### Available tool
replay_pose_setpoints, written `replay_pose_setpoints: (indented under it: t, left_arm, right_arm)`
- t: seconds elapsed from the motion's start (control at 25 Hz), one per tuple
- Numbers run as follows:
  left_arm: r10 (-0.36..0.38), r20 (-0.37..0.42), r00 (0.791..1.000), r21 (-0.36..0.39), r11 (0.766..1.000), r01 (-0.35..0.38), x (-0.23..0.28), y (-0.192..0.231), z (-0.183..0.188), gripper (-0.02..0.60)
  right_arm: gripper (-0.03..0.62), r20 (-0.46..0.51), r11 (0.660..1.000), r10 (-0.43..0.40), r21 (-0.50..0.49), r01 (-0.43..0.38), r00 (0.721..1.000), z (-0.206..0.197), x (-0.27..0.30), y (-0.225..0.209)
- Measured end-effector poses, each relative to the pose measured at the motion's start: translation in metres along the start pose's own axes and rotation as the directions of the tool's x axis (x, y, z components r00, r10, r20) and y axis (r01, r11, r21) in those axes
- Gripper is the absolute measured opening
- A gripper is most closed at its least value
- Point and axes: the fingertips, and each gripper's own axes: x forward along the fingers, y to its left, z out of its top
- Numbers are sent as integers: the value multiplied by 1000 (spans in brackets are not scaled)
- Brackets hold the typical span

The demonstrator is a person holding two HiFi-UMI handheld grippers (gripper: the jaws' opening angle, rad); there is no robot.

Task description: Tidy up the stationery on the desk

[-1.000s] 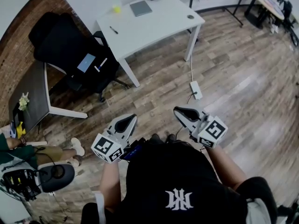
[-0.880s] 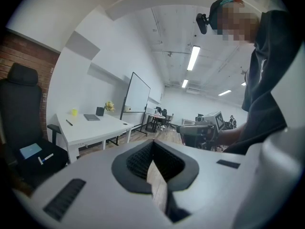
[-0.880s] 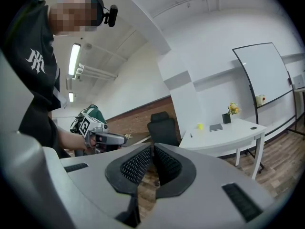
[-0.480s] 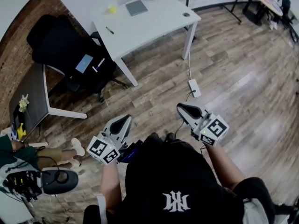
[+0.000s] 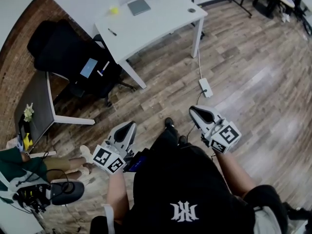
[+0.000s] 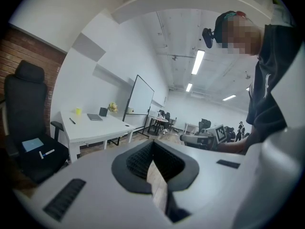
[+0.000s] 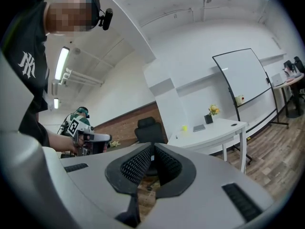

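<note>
Head view shows a thin black pen (image 5: 112,31) on the desk (image 5: 161,22); left gripper (image 5: 129,126) and right gripper (image 5: 195,110) fingers pressed together.

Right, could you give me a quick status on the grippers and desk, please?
Left gripper shut, empty. Right gripper shut, empty. Desk well ahead, pen on it. Power strip on floor between.

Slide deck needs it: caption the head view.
Person, left tongs and right tongs shut and empty, stands short of desk bearing pen.
</note>
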Motion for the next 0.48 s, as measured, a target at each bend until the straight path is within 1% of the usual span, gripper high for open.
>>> replay_pose_setpoints:
  t: [0.2,0.48]
  left_arm:
    - [-13,14,1000,-30,999,14,12,8,1,2]
    - [-44,16,999,-29,999,45,46,18,6,2]
  right_arm:
    - [44,-12,1000,-14,9,14,1000,-2,0,-11]
    - [43,-18,999,-52,13,52,998,1,-1,-39]
